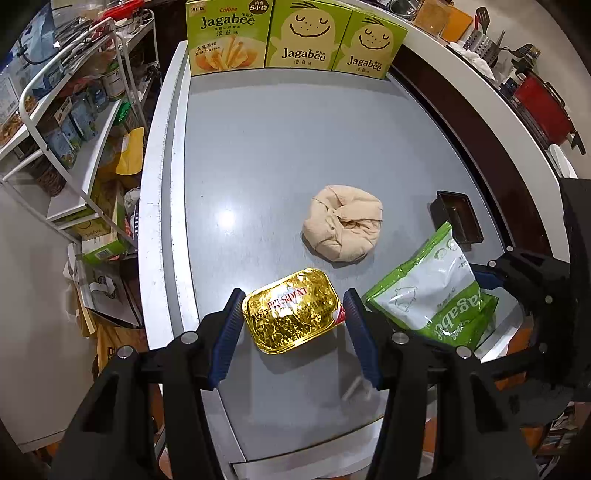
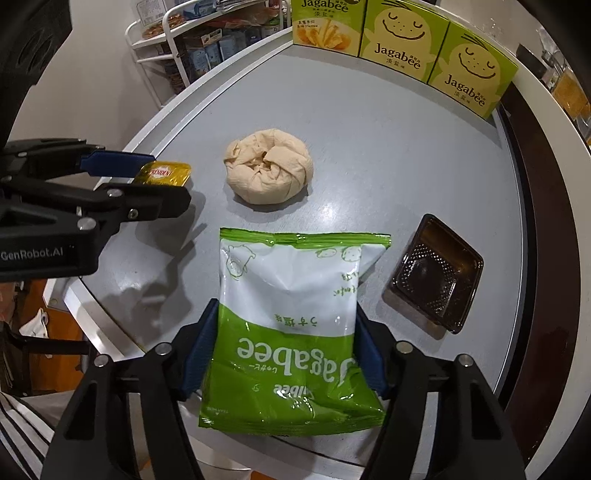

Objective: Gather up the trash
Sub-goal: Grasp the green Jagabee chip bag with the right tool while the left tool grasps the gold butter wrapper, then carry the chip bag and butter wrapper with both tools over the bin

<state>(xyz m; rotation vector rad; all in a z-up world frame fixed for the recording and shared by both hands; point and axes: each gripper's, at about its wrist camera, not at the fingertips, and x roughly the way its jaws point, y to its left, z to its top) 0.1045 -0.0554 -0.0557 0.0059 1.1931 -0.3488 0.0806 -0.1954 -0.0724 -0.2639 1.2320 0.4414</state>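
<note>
A gold foil President butter tub [image 1: 291,310] sits on the grey table between the fingers of my left gripper [image 1: 291,306]; the blue pads stand at its two ends, seemingly touching. It also shows in the right wrist view [image 2: 164,173], with the left gripper [image 2: 162,181] around it. My right gripper [image 2: 284,332] is closed on a green and white Jagabee snack bag [image 2: 291,325], also seen in the left wrist view [image 1: 432,295]. A crumpled beige paper wad [image 1: 341,227] [image 2: 269,166] lies mid-table. A dark plastic tray [image 2: 434,273] [image 1: 458,216] lies at the right.
Three green Jagabee boxes [image 1: 291,35] [image 2: 402,44] stand along the table's far edge. A white wire shelf rack [image 1: 70,122] with goods stands to the left of the table. A counter with utensils and a red pot [image 1: 543,107] runs along the right.
</note>
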